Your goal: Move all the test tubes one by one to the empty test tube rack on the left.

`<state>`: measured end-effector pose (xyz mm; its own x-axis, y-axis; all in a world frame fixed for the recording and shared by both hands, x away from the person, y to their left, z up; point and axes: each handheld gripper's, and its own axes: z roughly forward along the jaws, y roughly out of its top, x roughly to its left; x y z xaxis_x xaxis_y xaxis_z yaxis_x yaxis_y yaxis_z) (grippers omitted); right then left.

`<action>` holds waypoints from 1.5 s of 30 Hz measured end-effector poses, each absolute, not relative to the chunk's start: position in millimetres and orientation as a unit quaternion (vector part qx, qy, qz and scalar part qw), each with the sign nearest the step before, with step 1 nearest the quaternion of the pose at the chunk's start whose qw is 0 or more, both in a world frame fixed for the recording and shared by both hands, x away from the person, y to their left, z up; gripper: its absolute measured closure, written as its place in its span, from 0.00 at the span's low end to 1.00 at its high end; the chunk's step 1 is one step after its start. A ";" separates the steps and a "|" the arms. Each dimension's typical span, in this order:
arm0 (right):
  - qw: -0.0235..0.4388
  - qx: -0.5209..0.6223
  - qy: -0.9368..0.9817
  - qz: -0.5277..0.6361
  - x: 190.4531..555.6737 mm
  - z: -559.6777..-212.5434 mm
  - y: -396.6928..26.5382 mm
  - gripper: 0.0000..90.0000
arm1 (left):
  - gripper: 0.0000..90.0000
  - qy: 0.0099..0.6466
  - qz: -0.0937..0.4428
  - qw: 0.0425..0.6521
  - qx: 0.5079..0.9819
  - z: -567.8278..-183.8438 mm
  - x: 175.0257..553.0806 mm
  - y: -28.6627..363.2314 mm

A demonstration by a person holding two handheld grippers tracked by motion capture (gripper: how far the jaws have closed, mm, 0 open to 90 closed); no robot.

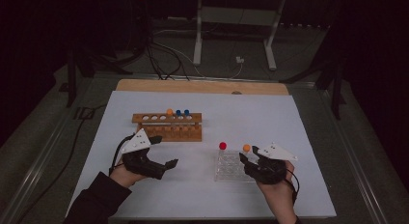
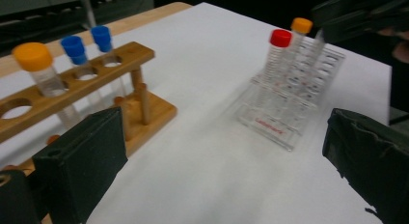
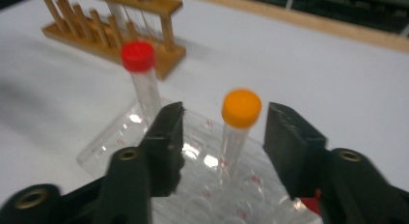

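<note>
Surface: white table (image 1: 270,118), we work near edge.
Left gripper (image 1: 166,159): released, empty, near wooden rack (image 1: 167,126).
Right gripper (image 3: 224,132): jaws around orange-capped tube (image 3: 239,122) in clear rack (image 3: 144,137), not touching.

Wooden rack (image 2: 72,89) with orange- and blue-capped tubes, clear rack (image 2: 289,108) with red-capped tube (image 2: 279,50), black jaws wide apart

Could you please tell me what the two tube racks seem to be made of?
The brown rack with round holes looks like unvarnished wood: visible grain, dowel posts, matte finish. The clear rack looks like glossy transparent plastic, possibly acrylic: the white sheet shows through and highlights glint.
</note>
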<state>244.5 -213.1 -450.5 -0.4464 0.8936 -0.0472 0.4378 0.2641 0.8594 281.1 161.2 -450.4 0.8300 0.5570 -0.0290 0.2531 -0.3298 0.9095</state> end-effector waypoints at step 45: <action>0.290 0.444 0.745 0.404 262.8 -431.0 -207.6 0.78 | 0.03 0.229 0.127 0.524 0.811 -451.1 275.4 149.8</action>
<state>262.8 -207.6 -431.0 -0.4373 0.8963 -0.0734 0.4280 0.2792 0.8596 275.4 149.8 -451.1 0.8626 0.5047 -0.0342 0.2386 -0.3463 0.9073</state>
